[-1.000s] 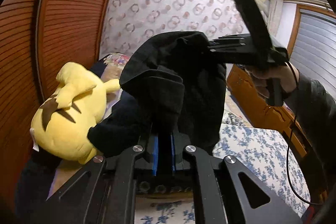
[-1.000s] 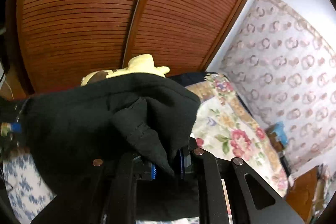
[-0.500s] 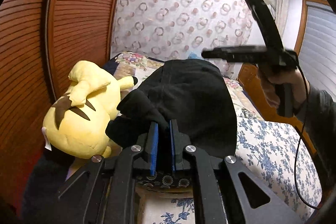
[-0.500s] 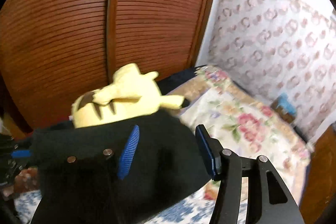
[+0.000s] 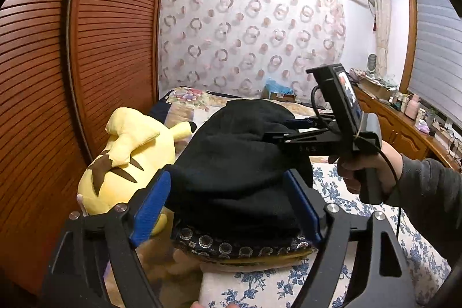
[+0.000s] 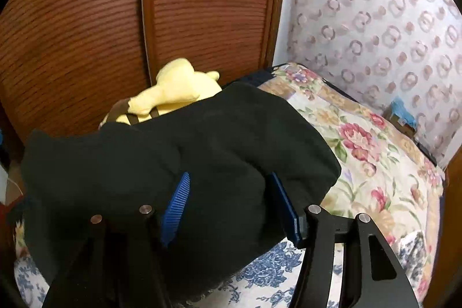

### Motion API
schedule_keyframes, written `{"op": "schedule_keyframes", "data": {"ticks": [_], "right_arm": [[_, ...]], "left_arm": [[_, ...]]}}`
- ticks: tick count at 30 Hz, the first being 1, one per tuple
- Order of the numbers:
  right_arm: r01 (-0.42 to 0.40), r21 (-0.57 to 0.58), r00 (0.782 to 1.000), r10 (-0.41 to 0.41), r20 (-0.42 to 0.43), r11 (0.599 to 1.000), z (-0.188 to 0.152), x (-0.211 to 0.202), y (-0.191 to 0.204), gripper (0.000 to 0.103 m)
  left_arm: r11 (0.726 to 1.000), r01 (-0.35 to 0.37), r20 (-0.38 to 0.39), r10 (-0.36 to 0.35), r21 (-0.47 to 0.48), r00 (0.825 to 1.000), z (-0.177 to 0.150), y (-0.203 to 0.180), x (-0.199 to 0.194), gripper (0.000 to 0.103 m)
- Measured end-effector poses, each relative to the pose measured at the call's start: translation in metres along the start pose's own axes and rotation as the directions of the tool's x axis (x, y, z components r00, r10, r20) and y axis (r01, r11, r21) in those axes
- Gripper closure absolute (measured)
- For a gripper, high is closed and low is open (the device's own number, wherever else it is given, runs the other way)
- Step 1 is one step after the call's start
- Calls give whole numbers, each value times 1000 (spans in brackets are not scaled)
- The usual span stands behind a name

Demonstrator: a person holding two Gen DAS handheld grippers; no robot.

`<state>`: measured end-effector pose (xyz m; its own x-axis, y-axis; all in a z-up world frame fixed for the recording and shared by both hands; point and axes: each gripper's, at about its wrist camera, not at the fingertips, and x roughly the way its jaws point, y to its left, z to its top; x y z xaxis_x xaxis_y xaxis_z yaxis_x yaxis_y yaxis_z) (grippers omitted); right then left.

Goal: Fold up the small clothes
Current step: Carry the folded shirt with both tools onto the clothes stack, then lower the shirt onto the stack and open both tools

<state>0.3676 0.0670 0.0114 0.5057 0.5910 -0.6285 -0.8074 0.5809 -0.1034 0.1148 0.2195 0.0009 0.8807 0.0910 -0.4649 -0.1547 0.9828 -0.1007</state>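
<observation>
A folded black garment (image 5: 239,163) lies on top of a stack of patterned fabric (image 5: 231,246) on the bed. It also shows in the right wrist view (image 6: 179,152). My left gripper (image 5: 228,204) is open, its blue pads either side of the garment's near edge. My right gripper (image 6: 231,204) is open over the garment's right end, blue pads apart. In the left wrist view the right gripper (image 5: 291,129) sits at the garment's far right side, held by a hand.
A yellow plush toy (image 5: 127,160) lies left of the stack against the wooden slatted wardrobe doors (image 5: 86,48). The bed has a blue floral sheet (image 5: 340,221) and a floral quilt (image 6: 361,140). A wooden dresser (image 5: 404,129) with small items stands at right.
Both grippers held the black garment up, shut on it. It came down onto the stack; the right gripper opened first, then the left.
</observation>
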Motion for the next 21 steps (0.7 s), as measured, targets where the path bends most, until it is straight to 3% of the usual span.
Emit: {"op": "schedule_keyframes", "data": {"ticks": [6, 12, 15, 21], "right_arm": [[6, 59, 999, -8, 39, 998, -12, -34, 5, 41], [20, 97, 996, -28, 83, 995, -45, -89, 17, 24], [55, 125, 992, -69, 105, 991, -68, -120, 22, 19], [152, 209, 976, -181, 123, 966, -119, -178, 29, 18]], "left_arm": [[1000, -9, -4, 9, 23, 1000, -2, -8, -7, 21], [998, 14, -26, -13, 54, 1000, -11, -30, -9, 21], [997, 38, -37, -36, 67, 999, -17, -44, -8, 21], [991, 87, -49, -82, 104, 995, -29, -76, -9, 21]]}}
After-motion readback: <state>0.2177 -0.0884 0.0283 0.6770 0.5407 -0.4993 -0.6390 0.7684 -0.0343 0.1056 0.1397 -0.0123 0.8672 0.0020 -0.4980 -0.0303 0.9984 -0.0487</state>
